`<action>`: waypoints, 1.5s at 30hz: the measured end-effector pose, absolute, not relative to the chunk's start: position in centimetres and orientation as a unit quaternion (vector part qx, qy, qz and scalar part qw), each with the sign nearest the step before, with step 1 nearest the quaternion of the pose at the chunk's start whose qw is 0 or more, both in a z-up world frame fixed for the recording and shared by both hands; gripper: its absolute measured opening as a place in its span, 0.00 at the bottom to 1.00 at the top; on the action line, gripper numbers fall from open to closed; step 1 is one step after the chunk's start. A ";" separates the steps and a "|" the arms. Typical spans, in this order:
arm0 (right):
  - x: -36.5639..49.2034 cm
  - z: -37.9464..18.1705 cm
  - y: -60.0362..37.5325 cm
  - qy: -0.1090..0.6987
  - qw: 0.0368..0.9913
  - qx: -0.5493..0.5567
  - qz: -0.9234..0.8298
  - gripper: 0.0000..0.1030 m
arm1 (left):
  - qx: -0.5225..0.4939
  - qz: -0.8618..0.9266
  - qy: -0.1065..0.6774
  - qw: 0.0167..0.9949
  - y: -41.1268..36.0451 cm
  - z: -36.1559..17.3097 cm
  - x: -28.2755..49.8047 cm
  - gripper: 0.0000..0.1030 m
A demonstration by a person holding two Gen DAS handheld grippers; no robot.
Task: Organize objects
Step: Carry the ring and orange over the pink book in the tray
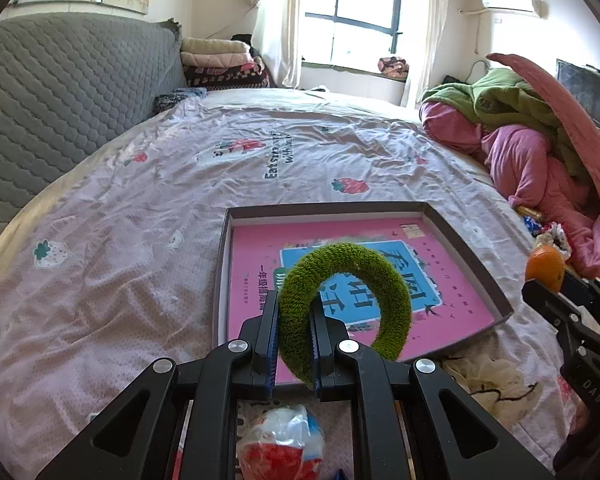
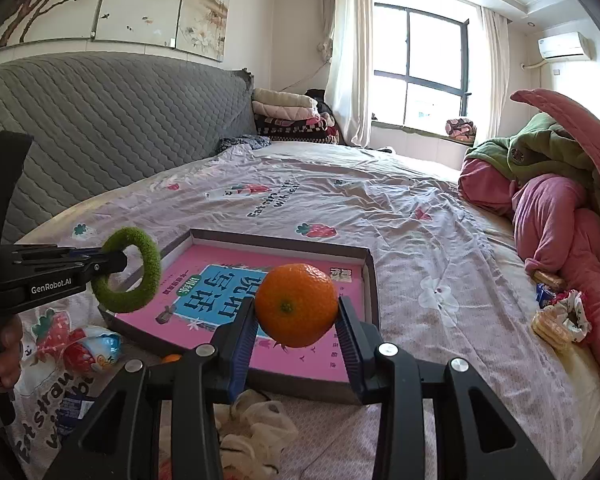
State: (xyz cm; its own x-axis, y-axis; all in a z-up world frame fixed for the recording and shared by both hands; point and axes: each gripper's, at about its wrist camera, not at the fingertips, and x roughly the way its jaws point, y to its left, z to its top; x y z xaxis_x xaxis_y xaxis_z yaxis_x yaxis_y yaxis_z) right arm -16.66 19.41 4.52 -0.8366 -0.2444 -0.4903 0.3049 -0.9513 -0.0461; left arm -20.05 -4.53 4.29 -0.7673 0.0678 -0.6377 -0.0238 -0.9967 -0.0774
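**Ring in my left claw, orange in my right, both over the tray**

My left gripper (image 1: 294, 330) is clamped tight on a fuzzy green ring (image 1: 342, 304): one finger passes through the hole, the other presses on the outside, and the ring stands upright above the near edge of the tray (image 1: 470, 240). From the right wrist view I see the same ring (image 2: 130, 270) hanging off the left gripper (image 2: 118, 262) over the tray's near left corner.

My right gripper (image 2: 296, 320) is closed partway on an orange (image 2: 296, 310), a blue pad touching each side, and holds it above the near part of the tray (image 2: 370, 276). In the left wrist view the orange (image 1: 544, 266) shows at the right edge.

Below my grippers, on the bedsheet (image 2: 400, 216), lie a red and blue wrapped ball (image 2: 92, 350) and a crumpled cream cloth (image 2: 252, 428), both outside the tray.

The tray is shallow, with dark walls, and rests flat on the sheet. Inside it lies a pink book (image 2: 220, 280) with a blue panel, covering nearly the whole floor; I see nothing else in it.

Further right, a scrunchie (image 2: 560, 320) and small wrappers lie near a heap of pink and green bedding (image 2: 552, 216).
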 end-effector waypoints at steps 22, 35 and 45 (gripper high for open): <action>-22.0 1.8 19.9 0.066 0.147 0.293 -0.942 0.39 | -0.387 0.919 -0.058 0.035 -6.1 2.0 -24.7 0.12; -24.3 -0.9 20.0 0.061 0.152 0.346 -0.924 0.39 | -0.421 0.905 -0.053 0.040 -5.8 -0.2 -26.1 0.13; -24.6 -2.1 20.0 0.059 0.152 0.371 -0.914 0.39 | -0.440 0.895 -0.060 0.042 -5.8 -1.3 -26.6 0.13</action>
State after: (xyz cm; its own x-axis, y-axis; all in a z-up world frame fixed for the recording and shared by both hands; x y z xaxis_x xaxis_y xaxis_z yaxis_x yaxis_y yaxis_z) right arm -24.62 19.97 -2.14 -0.6778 -0.2343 -0.6969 0.3221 -0.9467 0.0050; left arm -26.60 -5.77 -1.26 -0.6097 0.1271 -0.7824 -0.0224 -0.9894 -0.1432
